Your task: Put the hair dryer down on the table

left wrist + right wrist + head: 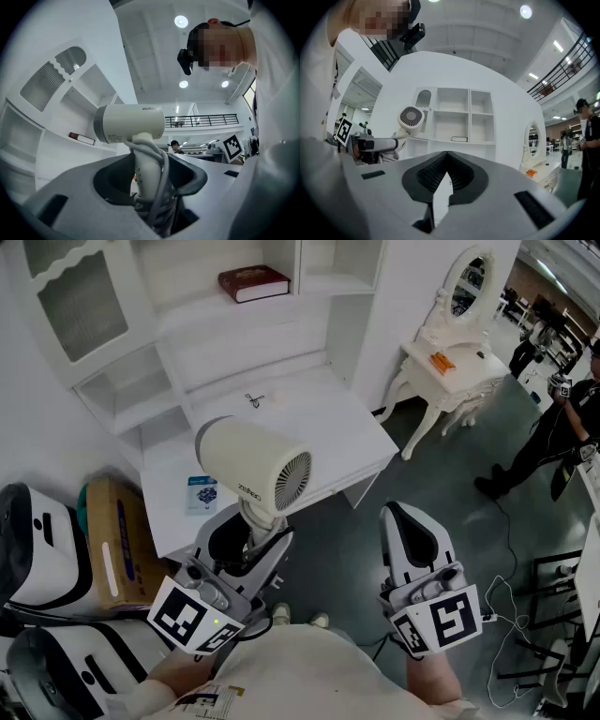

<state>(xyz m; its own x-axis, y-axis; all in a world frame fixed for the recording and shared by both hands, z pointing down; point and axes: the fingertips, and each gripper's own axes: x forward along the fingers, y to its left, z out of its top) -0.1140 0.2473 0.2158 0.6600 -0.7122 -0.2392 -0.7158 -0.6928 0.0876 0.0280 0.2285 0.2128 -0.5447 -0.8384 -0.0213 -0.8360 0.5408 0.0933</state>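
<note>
Standing upright in the left gripper [255, 532], the cream hair dryer [253, 468] is held above the white table's [319, 418] front edge, with the jaws clamped on its cord-wrapped handle and the barrel print too small to read. A blue-printed card [202, 494] lies on the table; a red book [254, 282] sits on the shelf above. The right gripper's [410, 521] jaws are closed together and empty.

Mock bedroom in a big hall: white shelved desk [309, 418], mirrored dressing table [473, 364], mezzanine railing [206, 120].
</note>
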